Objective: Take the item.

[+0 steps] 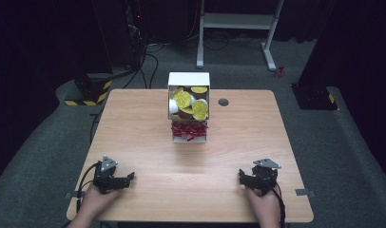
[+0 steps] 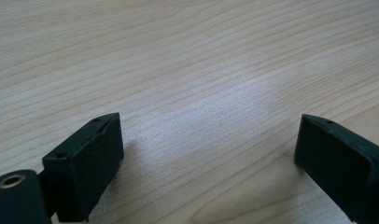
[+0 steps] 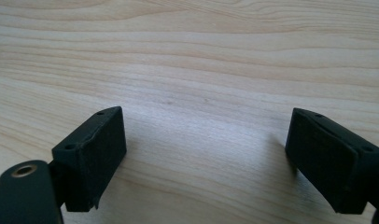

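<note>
The left gripper (image 1: 127,179) and right gripper (image 1: 243,177) are rested low on the table (image 1: 148,137), jaws spread wide with nothing held. The white box (image 1: 188,80) of yellow-lidded cups (image 1: 183,99) is seen well apart, unobstructed, at the far middle.

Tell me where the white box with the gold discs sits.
In the high view, the white box stands at the far middle of the table, just left of the round grey grommet, well ahead of both the left gripper and right gripper.
</note>
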Demonstrator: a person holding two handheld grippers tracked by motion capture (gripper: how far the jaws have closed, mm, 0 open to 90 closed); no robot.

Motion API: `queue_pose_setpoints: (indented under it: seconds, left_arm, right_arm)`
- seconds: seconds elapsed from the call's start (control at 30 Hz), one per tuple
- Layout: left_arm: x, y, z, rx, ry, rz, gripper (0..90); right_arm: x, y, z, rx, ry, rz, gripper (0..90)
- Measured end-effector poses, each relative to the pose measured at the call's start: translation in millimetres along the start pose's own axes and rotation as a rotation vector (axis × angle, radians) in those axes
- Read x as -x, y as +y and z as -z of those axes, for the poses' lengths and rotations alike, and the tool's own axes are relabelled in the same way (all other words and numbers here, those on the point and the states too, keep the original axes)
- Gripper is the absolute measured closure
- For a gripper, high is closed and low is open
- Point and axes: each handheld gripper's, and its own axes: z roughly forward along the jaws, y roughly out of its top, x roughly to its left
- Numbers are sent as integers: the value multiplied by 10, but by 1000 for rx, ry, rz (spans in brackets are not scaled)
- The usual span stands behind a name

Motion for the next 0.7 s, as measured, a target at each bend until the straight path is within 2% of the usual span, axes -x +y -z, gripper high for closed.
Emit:
queue_pose_setpoints:
  seconds: [0.7]
  left_arm:
    - [1,-3,3,0,-2,1,86]
  right_arm:
    - [-4,11,-13,-6,15,9,94]
